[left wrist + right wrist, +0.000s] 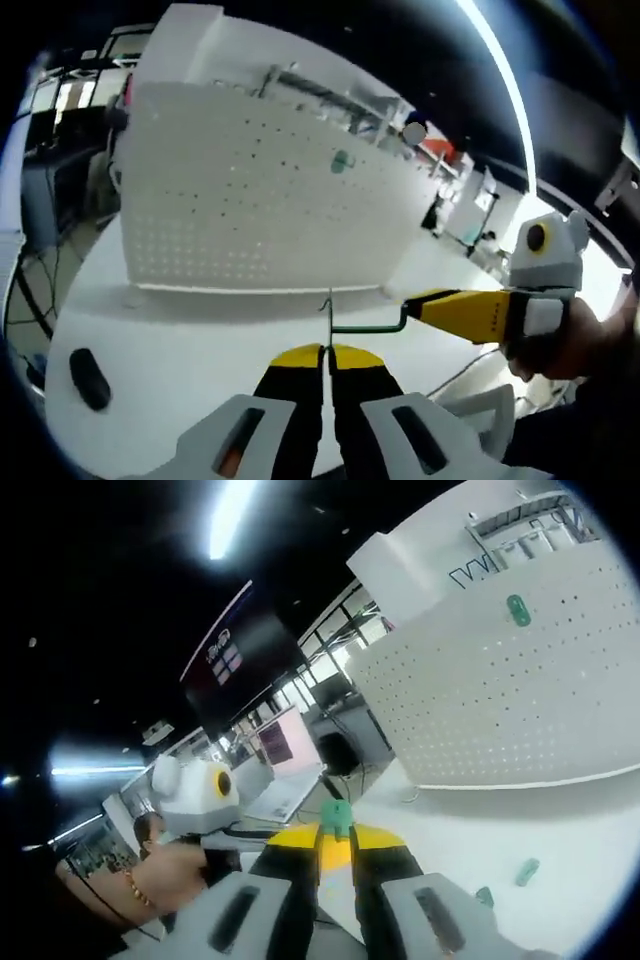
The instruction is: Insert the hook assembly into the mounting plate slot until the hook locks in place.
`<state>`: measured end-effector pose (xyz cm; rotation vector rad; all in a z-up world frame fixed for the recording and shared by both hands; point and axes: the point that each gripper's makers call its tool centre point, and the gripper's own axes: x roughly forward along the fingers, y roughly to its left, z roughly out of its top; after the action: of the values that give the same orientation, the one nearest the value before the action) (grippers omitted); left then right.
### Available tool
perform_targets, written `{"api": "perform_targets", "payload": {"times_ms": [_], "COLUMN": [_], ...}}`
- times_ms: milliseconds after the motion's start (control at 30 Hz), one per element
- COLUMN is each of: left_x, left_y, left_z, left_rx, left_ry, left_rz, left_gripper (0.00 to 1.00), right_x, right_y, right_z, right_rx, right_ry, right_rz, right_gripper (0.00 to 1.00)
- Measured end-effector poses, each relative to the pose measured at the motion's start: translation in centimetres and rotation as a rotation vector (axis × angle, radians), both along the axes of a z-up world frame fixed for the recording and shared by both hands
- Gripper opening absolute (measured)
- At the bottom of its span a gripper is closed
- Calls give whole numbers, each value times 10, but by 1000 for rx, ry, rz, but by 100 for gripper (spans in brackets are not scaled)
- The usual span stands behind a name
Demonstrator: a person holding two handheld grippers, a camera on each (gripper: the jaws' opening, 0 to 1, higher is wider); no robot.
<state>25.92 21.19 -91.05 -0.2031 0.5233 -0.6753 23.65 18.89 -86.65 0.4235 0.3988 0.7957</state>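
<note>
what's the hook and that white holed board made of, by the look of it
Hook: thin bent rod, dark green and smooth, probably coated metal wire; held by both tongs.
Pegboard: matte white sheet, evenly punched with small holes; painted metal or plastic, can't tell which.

A white table (pixel 180 340) carries a small black oblong object (pixel 89 379) near its left edge. Cables (pixel 30 290) hang beside the table. Behind, a long ceiling light (pixel 505 80) runs overhead, and a dark hanging screen (pixel 245 660) fronts distant desks and windows (pixel 310 695).
</note>
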Motion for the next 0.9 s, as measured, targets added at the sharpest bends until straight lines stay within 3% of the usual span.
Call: {"api": "perform_targets", "payload": {"times_ms": [133, 300, 667, 900], "left_x": [-5, -9, -3, -3], "left_y": [-8, -16, -20, -22], "left_z": [6, 15, 36, 38], "left_rx": [9, 82, 14, 0], "left_ry": [-33, -121, -197, -200], "left_rz": [-23, -72, -23, -21], "left_gripper": [1, 1, 1, 1], "right_x": [-2, 0, 7, 10], "right_y": [2, 9, 7, 9], "right_z": [-3, 4, 17, 19], "right_rx": [-77, -26, 17, 22], "right_ry": [-41, -41, -78, -90], "right_rz": [25, 34, 8, 10], "right_gripper": [7, 7, 2, 1]}}
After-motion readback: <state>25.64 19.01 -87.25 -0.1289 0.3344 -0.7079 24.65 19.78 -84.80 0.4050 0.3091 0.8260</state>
